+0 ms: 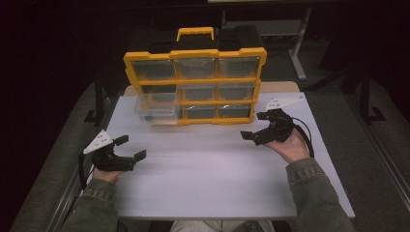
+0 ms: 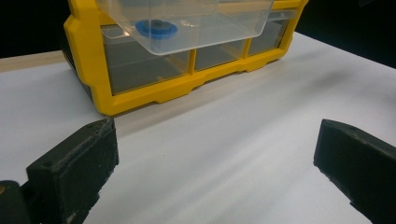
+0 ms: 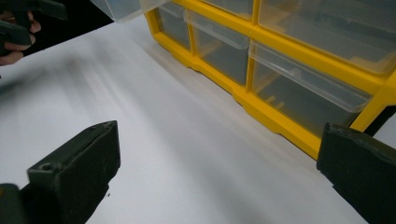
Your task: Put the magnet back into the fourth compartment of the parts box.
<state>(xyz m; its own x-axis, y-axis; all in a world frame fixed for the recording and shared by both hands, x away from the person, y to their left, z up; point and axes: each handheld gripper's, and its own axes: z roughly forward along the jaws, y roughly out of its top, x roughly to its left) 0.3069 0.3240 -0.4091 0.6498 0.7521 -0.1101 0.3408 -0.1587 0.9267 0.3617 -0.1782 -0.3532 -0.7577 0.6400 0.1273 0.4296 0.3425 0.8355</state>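
A yellow organiser (image 1: 195, 86) with a grid of clear drawers stands upright at the back of the white table (image 1: 212, 169). Its middle-left drawer (image 1: 155, 110) is pulled out toward me, and a blue round part (image 2: 156, 28) lies inside it. My left gripper (image 1: 133, 148) hovers low at the table's left, open and empty, facing the organiser's lower left corner (image 2: 100, 100). My right gripper (image 1: 254, 126) is open and empty at the right, just in front of the organiser's lower right corner (image 3: 322, 144). The other hand (image 3: 16, 39) appears far off in the right gripper view.
The organiser has a yellow carry handle (image 1: 195, 33) on top. A metal stand leg (image 1: 297, 53) sits on the floor behind the table. Dark floor surrounds the table on both sides.
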